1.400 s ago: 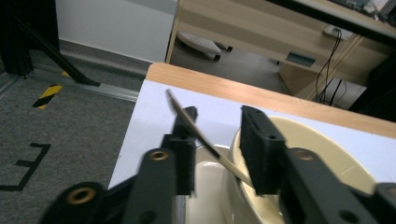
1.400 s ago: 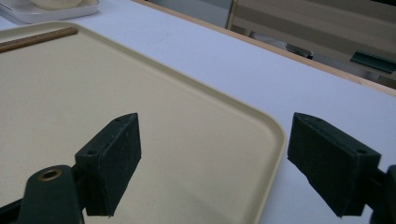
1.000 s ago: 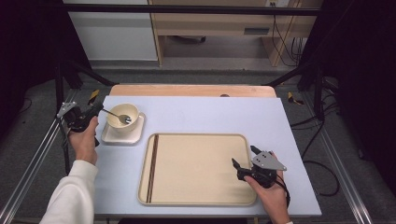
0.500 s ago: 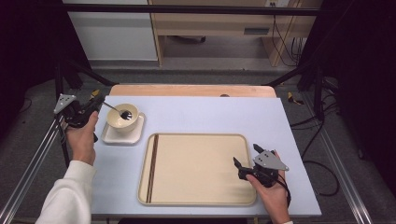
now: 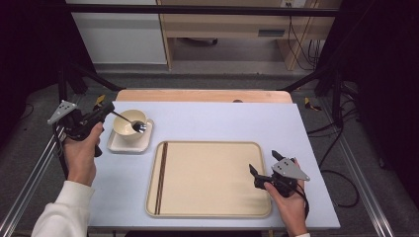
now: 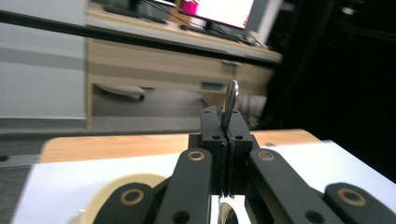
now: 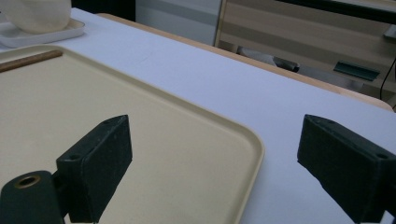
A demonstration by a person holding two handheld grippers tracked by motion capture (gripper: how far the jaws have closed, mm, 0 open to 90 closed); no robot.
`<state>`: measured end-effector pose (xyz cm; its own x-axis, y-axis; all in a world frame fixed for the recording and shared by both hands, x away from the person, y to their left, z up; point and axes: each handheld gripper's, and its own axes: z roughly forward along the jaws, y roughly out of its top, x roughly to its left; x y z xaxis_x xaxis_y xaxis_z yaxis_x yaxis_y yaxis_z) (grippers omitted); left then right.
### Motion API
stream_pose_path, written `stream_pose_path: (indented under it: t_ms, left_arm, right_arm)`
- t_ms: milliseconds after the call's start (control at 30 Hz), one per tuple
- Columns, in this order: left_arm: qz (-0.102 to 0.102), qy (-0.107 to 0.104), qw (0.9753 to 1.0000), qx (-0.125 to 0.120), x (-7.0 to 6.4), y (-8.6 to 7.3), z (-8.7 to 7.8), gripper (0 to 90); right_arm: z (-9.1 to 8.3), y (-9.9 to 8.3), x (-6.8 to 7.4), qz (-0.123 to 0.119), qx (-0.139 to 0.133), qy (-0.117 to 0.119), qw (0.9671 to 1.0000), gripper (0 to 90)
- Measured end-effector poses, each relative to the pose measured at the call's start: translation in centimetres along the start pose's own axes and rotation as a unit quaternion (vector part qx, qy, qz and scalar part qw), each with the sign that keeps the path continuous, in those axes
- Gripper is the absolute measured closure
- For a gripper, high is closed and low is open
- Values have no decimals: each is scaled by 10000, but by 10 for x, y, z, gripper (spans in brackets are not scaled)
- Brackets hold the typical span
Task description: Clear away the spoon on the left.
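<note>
My left gripper (image 5: pixel 104 110) is at the table's left edge, shut on the handle of a metal spoon (image 5: pixel 123 119). The spoon's head rests inside a cream bowl (image 5: pixel 126 129), which sits on a small white square plate (image 5: pixel 114 146). In the left gripper view the jaws (image 6: pixel 225 126) pinch the spoon handle (image 6: pixel 231 99) above the bowl rim (image 6: pixel 105 187). My right gripper (image 5: pixel 263 163) stands open over the right edge of the beige tray (image 5: pixel 207 197). Nothing lies between its jaws (image 7: pixel 217 140), which straddle the tray rim (image 7: pixel 252 140). Dark chopsticks (image 5: pixel 161 175) lie along the tray's left side.
The pale blue tabletop (image 5: pixel 222 121) has a wooden strip (image 5: pixel 197 95) at its far edge. Black frame legs stand at both sides, and cables (image 5: pixel 341 173) trail on the floor to the right. A desk and cabinet stand beyond the table.
My left gripper has shifted slightly left with the spoon handle, while the spoon's head stays in the bowl. The right gripper has barely moved.
</note>
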<state>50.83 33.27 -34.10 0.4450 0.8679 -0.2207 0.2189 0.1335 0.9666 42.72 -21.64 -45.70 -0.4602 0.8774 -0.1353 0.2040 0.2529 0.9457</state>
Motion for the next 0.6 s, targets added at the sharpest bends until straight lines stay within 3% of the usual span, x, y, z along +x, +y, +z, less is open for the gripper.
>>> stream_pose_path:
  t_ms: [100,267,400,600]
  left_arm:
    - [157,-274,9994,148,-16,2,-7,890]
    - [170,-711,9964,429,-38,0,-11,890]
    - [360,-1018,9918,687,-56,-3,-11,890]
    - [656,-1428,9814,1100,-80,-13,-14,890]
  right_arm:
    - [-2,0,-1,-7,-16,-26,10000,106]
    - [-2,-1,-2,-31,9,-85,10000,116]
    - [-4,0,-2,-72,-4,-115,9999,123]
    - [-2,-1,-2,-73,41,-112,9999,124]
